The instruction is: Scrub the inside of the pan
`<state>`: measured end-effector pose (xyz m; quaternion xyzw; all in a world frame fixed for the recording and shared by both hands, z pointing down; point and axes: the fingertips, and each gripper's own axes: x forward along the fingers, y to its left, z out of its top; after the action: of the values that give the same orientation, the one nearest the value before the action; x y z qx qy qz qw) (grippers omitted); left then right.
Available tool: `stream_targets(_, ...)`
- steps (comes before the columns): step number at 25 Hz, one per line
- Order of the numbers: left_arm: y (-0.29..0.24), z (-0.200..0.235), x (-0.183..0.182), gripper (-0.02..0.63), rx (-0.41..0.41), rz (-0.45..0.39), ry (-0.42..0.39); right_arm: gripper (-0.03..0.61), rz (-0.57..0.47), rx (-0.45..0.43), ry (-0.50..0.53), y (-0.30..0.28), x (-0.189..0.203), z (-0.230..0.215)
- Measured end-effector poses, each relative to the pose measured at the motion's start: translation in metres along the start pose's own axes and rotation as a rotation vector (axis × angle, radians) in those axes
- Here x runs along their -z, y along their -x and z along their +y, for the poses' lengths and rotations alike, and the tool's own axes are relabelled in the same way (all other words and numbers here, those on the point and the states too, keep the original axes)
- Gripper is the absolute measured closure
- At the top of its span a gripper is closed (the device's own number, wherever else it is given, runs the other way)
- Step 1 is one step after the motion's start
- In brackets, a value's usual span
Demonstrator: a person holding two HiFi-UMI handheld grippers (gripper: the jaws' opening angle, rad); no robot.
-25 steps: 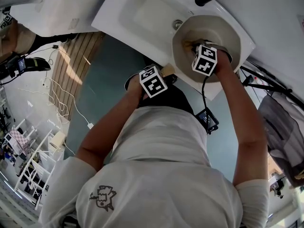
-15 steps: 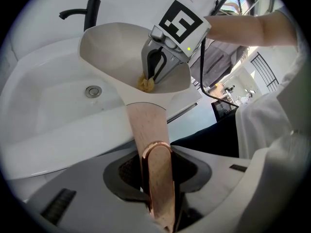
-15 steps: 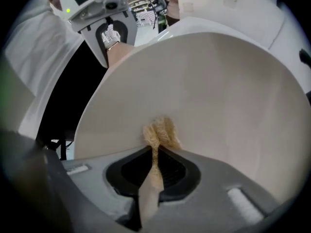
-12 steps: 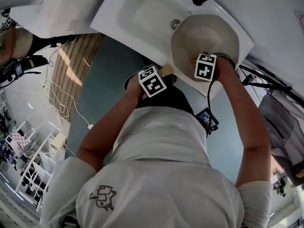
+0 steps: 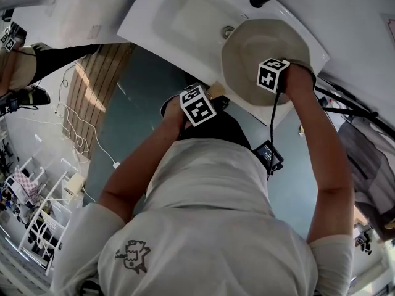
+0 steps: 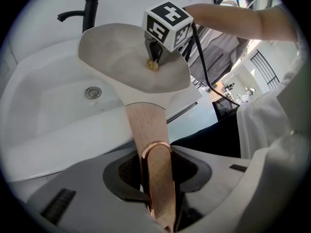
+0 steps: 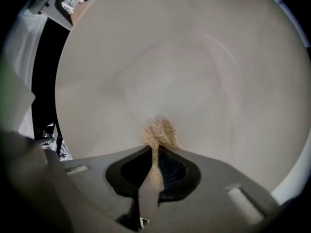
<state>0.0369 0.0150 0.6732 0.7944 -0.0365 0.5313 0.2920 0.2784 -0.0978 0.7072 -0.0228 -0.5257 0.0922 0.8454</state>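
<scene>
A cream pan [image 5: 253, 45] is held tilted over the white sink [image 5: 179, 17]. Its wooden handle [image 6: 146, 125] with a copper end runs back between the jaws of my left gripper [image 6: 155, 178], which is shut on it. In the head view the left gripper [image 5: 210, 96] sits at the sink's near edge. My right gripper [image 5: 271, 73] is inside the pan, shut on a tan fibrous scrubber [image 7: 159, 131] that presses against the pan's inner surface [image 7: 184, 72]. From the left gripper view, the right gripper [image 6: 154, 57] and the scrubber [image 6: 153, 65] touch the pan's middle.
A black faucet [image 6: 85, 16] stands behind the sink, and the drain [image 6: 93, 92] lies beside the pan. A black cable [image 5: 271, 119] hangs from the right gripper. Floor cables [image 5: 92, 131] and white racks [image 5: 37, 208] lie at the left.
The right gripper has slid across the pan's inside, first toward the near rim, then back out to the right. The left gripper and handle have stayed still.
</scene>
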Motion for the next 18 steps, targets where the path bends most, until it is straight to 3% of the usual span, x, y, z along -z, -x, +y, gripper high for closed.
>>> stream_targets(10,0.001,0.001,0.0,0.48,-0.002,-0.001,-0.007,0.538,-0.058,0.268,-0.077,0.026,-0.016,-0.076)
stream_targets(14,0.0,0.0,0.0,0.48,-0.003,-0.014,-0.009,0.537,-0.264,0.385,-0.09,0.05,-0.053,-0.101)
stream_targets(18,0.0,0.001,-0.001,0.48,-0.003,-0.017,-0.015,0.535,-0.484,0.397,-0.027,0.072,-0.097,-0.095)
